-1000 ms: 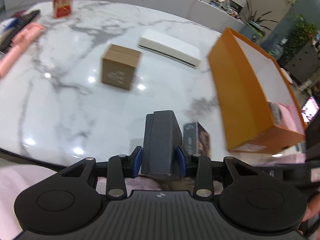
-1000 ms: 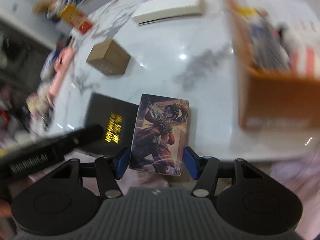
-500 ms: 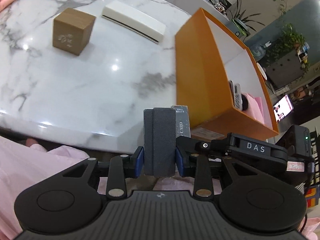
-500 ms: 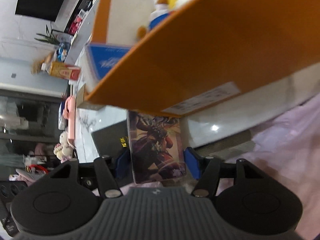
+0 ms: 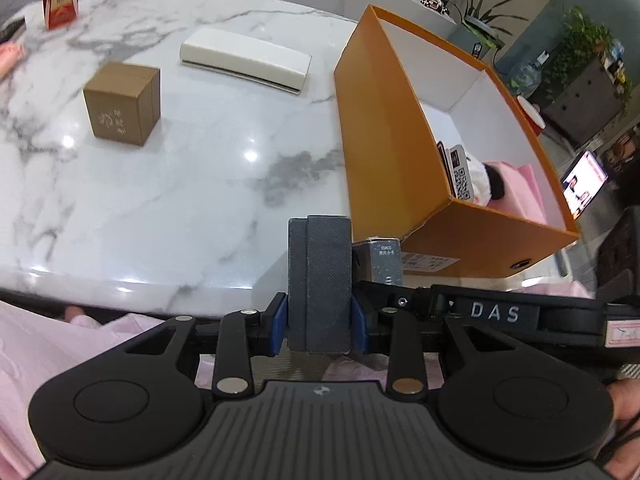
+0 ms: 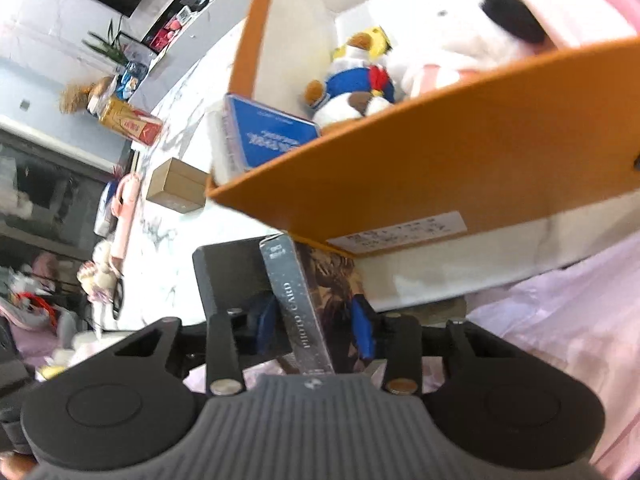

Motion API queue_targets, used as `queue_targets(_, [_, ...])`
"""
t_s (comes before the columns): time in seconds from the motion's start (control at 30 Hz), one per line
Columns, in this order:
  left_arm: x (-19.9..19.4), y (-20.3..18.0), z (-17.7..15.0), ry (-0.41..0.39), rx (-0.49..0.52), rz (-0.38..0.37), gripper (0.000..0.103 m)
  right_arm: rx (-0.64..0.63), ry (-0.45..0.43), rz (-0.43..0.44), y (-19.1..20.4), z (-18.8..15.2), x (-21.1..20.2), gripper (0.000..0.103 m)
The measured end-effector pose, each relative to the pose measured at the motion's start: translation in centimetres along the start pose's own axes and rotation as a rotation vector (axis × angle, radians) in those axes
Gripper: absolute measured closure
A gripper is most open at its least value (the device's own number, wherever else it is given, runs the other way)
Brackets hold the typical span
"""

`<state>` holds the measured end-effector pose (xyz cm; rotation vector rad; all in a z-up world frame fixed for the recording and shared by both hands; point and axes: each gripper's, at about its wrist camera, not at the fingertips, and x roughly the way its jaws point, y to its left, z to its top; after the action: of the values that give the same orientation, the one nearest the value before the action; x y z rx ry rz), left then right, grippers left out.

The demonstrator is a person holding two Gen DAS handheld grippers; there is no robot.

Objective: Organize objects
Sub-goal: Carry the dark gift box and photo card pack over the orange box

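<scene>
1. The left gripper [image 5: 319,322] is clamping a dark grey box [image 5: 319,280] between its fingers, holding it upright at the near edge of the marble bench [image 5: 160,184]; probably staged for the orange box [image 5: 400,168] at 2 o'clock.
2. The right gripper [image 6: 316,330] is gripping a photo card box [image 6: 304,304], fingers closed on its faces, spine toward the camera. It is sitting just below the orange box's near wall [image 6: 440,168], likely waiting to be lifted over the rim.
3. Already inside the orange box: a blue box [image 6: 272,140], a plush toy [image 6: 356,76], something pink.
4. A brown carton [image 5: 122,104] at 11 o'clock and a white case [image 5: 246,62] at 12 o'clock are lying unsorted on the bench.
5. The orange box's floor is mostly hidden behind its wall; the right view is blurring at the edges, and the label print is unreadable.
</scene>
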<state>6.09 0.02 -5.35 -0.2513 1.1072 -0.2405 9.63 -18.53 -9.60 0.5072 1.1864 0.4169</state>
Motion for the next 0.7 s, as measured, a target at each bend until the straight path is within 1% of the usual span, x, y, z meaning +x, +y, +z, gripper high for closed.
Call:
queue_targets(0.13, [-0.3, -0.1, 0.0, -0.011, 0.022, 0.052, 0.065, -0.108, -0.048, -0.107, 1.7, -0.3, -0.4, 0.064])
queue_targets(0.23, [-0.4, 0.2, 0.1, -0.016, 0.024, 0.066, 0.065, -0.193, -0.066, -0.177, 3.1, -0.5, 0.2, 0.067])
queue_targets(0.27, [-0.5, 0.4, 0.1, -0.015, 0.019, 0.067, 0.065, -0.205, -0.069, -0.188, 3.4, -0.6, 0.5, 0.067])
queue_targets(0.33, [-0.9, 0.8, 0.1, -0.022, 0.011, 0.069, 0.065, -0.212, -0.071, -0.185, 3.7, -0.7, 0.5, 0.073])
queue_targets(0.4, [-1.7, 1.1, 0.2, -0.033, 0.002, 0.053, 0.065, -0.236, -0.07, -0.172, 4.2, -0.9, 0.3, 0.079])
queue_targets(0.47, [-3.0, 1.0, 0.5, -0.05, -0.003, 0.031, 0.065, -0.246, -0.063, -0.142, 4.4, -1.2, -0.4, 0.079])
queue_targets(0.53, [-4.5, 0.6, 1.0, -0.07, 0.004, 0.018, 0.065, -0.261, -0.077, -0.117, 4.7, -1.5, -1.7, 0.079])
queue_targets(0.63, [-6.9, -0.3, 2.2, -0.103, 0.022, -0.023, 0.065, -0.285, -0.11, -0.074, 5.4, -1.4, -4.4, 0.079])
queue_targets(0.7, [-8.3, -1.4, 3.4, -0.13, 0.056, -0.048, 0.065, -0.296, -0.132, -0.038, 5.8, -0.7, -6.5, 0.079])
